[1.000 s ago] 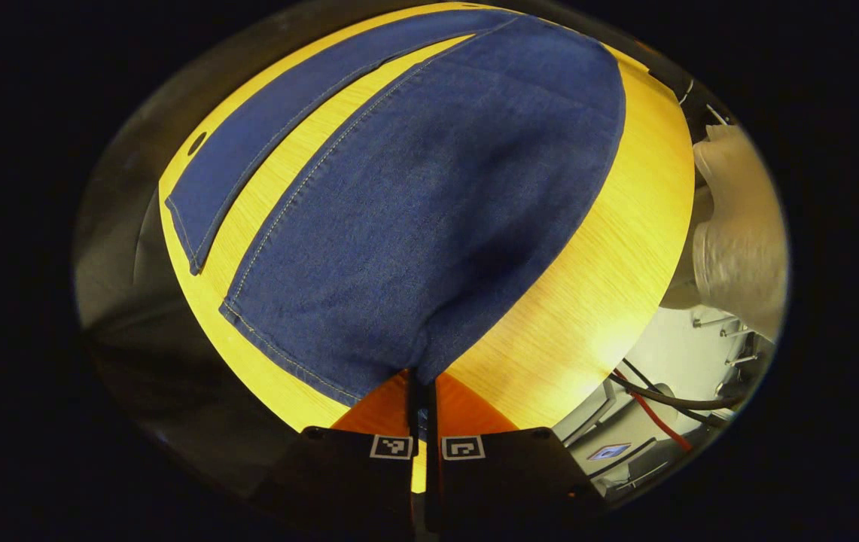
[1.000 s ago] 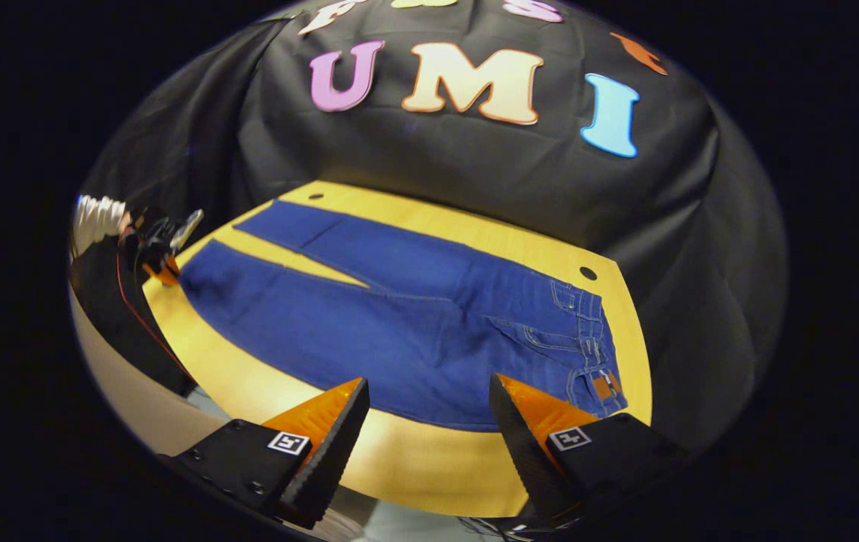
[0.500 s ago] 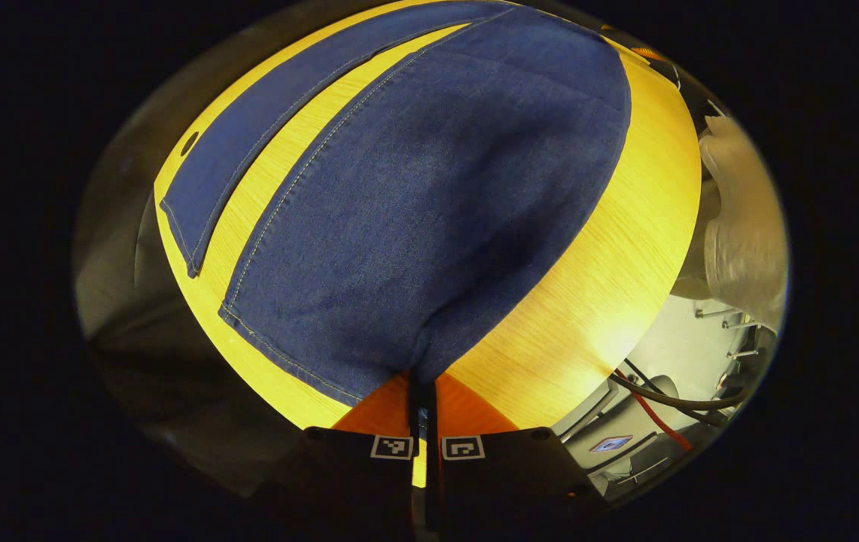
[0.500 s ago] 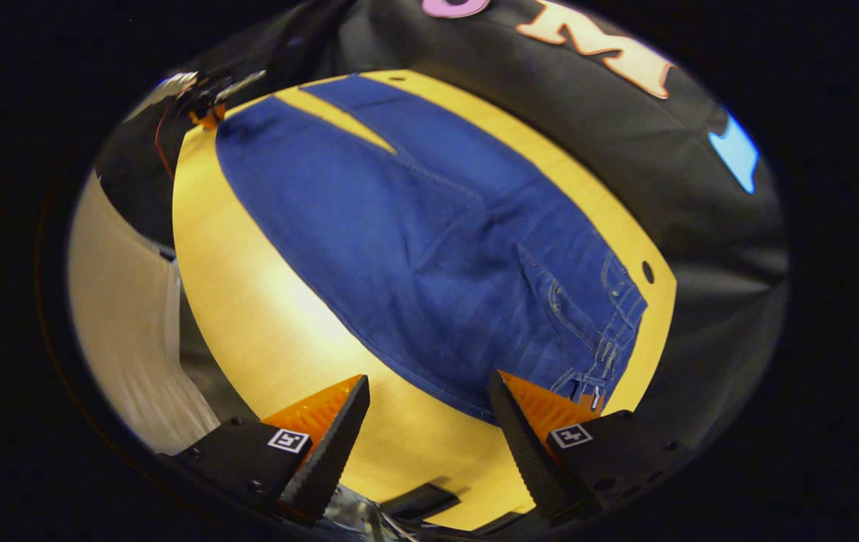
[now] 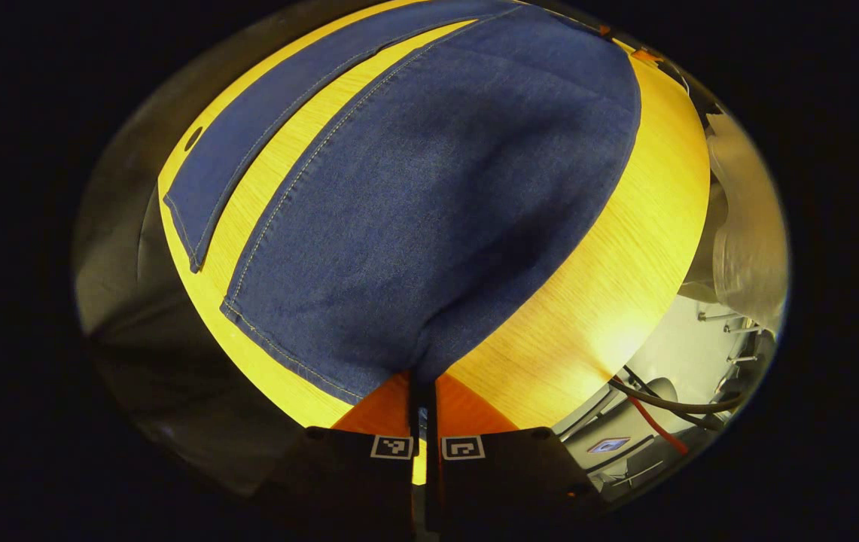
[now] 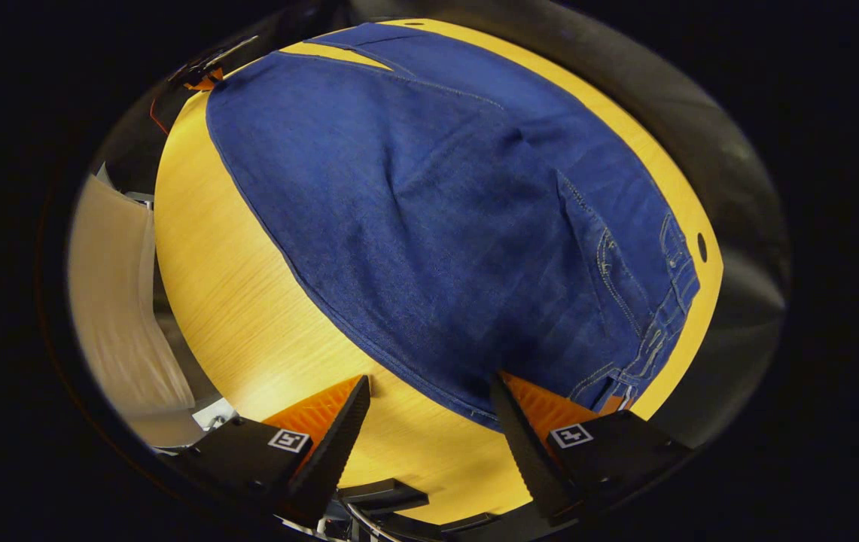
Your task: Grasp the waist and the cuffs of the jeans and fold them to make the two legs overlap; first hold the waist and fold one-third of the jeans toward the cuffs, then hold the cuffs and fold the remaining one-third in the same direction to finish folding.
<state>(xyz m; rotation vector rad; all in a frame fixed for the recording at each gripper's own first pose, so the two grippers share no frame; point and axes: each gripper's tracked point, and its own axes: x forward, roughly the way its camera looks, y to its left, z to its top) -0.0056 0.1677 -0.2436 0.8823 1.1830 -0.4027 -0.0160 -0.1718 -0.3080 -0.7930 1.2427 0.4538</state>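
Observation:
Blue jeans [image 6: 444,203] lie flat on the yellow wooden table [image 6: 233,286], legs spread in a narrow V. In the left gripper view, the near leg [image 5: 429,196] runs up from my left gripper [image 5: 421,380], which is shut on the corner of its cuff; the far leg [image 5: 248,143] lies to the left. In the right gripper view, my right gripper [image 6: 429,388] is open just above the near hem of the jeans by the waist [image 6: 662,316], one finger over the table, the other over the denim. The left gripper [image 6: 203,71] appears far off at the cuff.
The table's edge runs close to both grippers, with round holes [image 5: 193,138] [image 6: 702,247] near its corners. A person's pale sleeve [image 5: 745,241] hangs to the right in the left gripper view. Cables [image 5: 655,410] and equipment lie on the floor beyond the table.
My right gripper has dropped and moved in toward the jeans' near edge at the waist, staying open. The left gripper has stayed shut on the cuff, barely shifting.

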